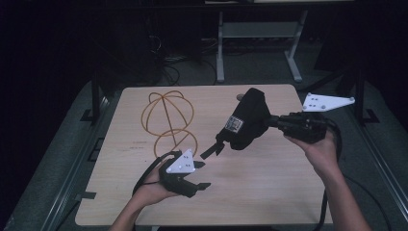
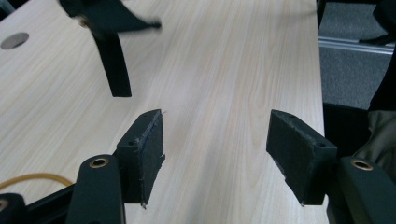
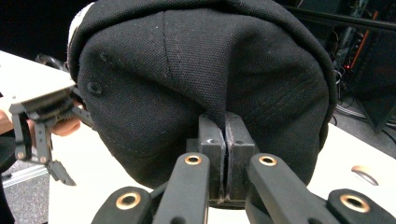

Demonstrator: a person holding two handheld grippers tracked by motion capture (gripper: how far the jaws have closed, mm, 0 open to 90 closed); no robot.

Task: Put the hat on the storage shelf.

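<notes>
A light wooden table [image 1: 250,192] takes up the middle of the high view, with dark floor around it and a pale metal frame [image 1: 260,33] standing beyond its far edge. A small round hole [image 2: 14,40] sits in the tabletop near that edge.

The black cap [image 1: 248,118] is the biggest thing being handled. It hangs above the right-centre of the table, clear of the surface, with a white label patch facing the camera and a black strap [image 1: 211,150] dangling from its lower end towards the left gripper. In the right gripper view the cap's stitched crown [image 3: 201,70] looms just ahead of the jaws.

The right forearm comes in from the bottom right and angles up and inward, the right hand [image 1: 320,147] wrapped under the right gripper [image 1: 274,121], which points left at the cap. Its jaws are pressed together on a fold of the cap's fabric [image 3: 223,140].

The left hand [image 1: 154,185] rests low near the table's front, palm cupping the left gripper [image 1: 202,174] from beneath, its jaws pointing right. They stand wide apart over bare wood with nothing between them [image 2: 215,144].

A yellow wire frame [image 1: 166,118], shaped in looping hoops, lies on the table's left side, just behind the left gripper.
</notes>
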